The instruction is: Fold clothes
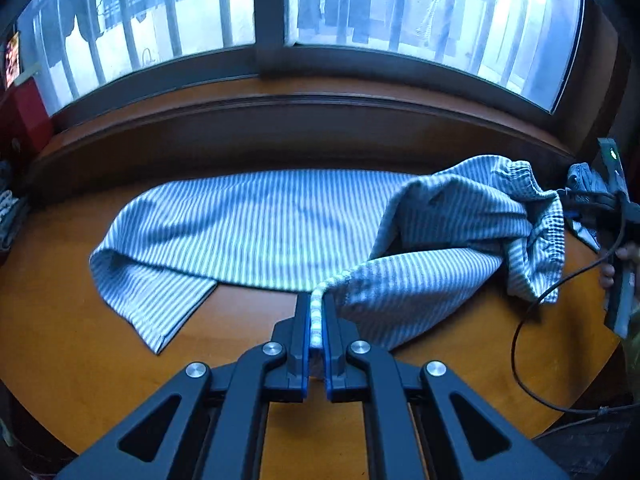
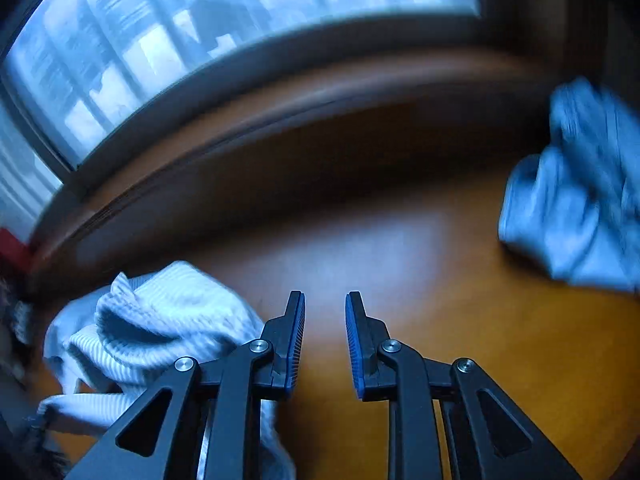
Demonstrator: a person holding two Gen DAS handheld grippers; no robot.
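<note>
Your round wooden table [image 1: 248,340] fills the lower part of both wrist views, pushed up against a dark wooden sill [image 1: 304,120] under a wide barred window [image 1: 360,8] at twelve o'clock. Spread across the table in the left wrist view is the striped garment [image 1: 260,228], blue and white, lying mostly flat from nine o'clock towards the centre, with one hemmed end folded out at about eight o'clock. Its other end is bunched and lifted at two to three o'clock, where the gathered waistband hangs in a loose heap.

Your left gripper [image 1: 316,320] has its tongs pinched narrow on a hem edge of that garment, the striped cloth running up between the blue pads. Your right gripper [image 2: 325,320] has its tongs standing wide with nothing between them, only bare tabletop ahead. In that right wrist view the garment sits crumpled at eight o'clock, just beside the left finger, and the picture is blurred.

A second pale blue cloth [image 2: 580,200] lies at three o'clock, well apart, too smeared to tell its shape. A black cable [image 1: 532,320] loops over the table edge at four o'clock in the left view.
</note>
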